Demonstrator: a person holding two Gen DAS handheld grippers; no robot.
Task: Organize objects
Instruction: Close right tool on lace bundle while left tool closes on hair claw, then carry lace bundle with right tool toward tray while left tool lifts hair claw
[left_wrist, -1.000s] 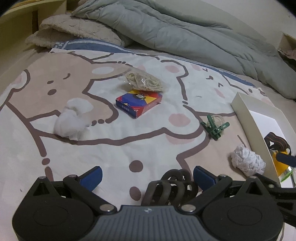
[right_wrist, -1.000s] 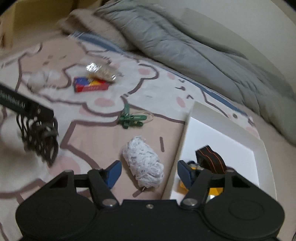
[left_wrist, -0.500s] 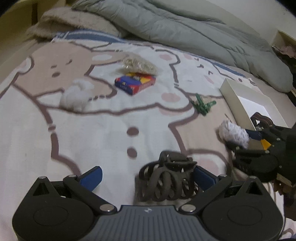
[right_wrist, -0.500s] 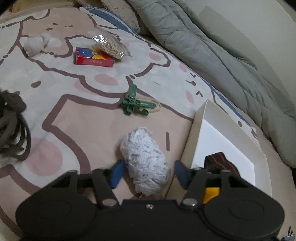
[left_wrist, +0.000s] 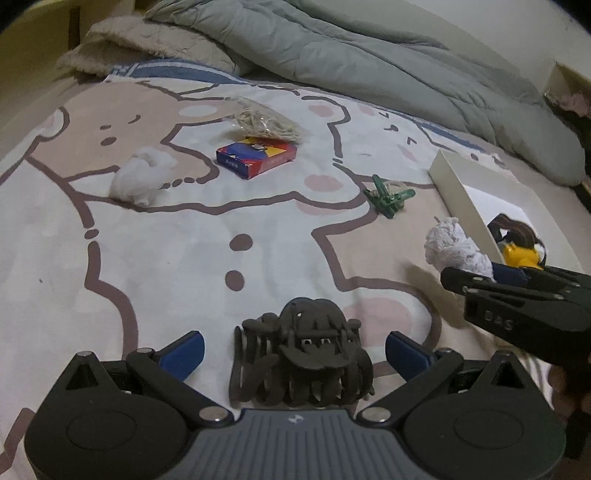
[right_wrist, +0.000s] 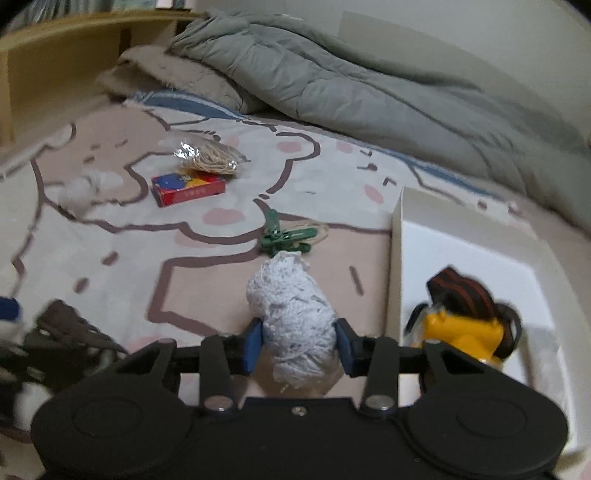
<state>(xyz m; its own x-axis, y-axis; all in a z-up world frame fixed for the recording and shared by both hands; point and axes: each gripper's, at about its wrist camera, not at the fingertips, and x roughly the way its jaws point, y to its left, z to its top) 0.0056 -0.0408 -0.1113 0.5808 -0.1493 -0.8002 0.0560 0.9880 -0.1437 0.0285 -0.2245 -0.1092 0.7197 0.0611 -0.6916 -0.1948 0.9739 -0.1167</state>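
My right gripper (right_wrist: 299, 345) is shut on a white string bundle (right_wrist: 291, 317), its blue pads pressing both sides just above the bedsheet. The left wrist view shows the same bundle (left_wrist: 456, 249) and the right gripper (left_wrist: 517, 291) beside the white box (left_wrist: 458, 192). A dark hair claw (left_wrist: 303, 354) lies on the sheet between the spread fingers of my left gripper (left_wrist: 295, 352), which is open; neither pad touches the claw. In the box (right_wrist: 397, 236) sit a yellow item (right_wrist: 461, 332) and a brown band (right_wrist: 461, 290).
Green clothespins (left_wrist: 388, 195) lie mid-sheet. Further back are a red-and-blue card box (left_wrist: 256, 158), a bag of rubber bands (left_wrist: 266, 123) and a white cotton wad (left_wrist: 138, 181). A grey duvet (left_wrist: 369, 55) is heaped along the far side.
The right jaws closed onto the white string bundle. The left gripper drifted over the sheet, and the hair claw now lies centred between its open fingers with the right gripper in its view.
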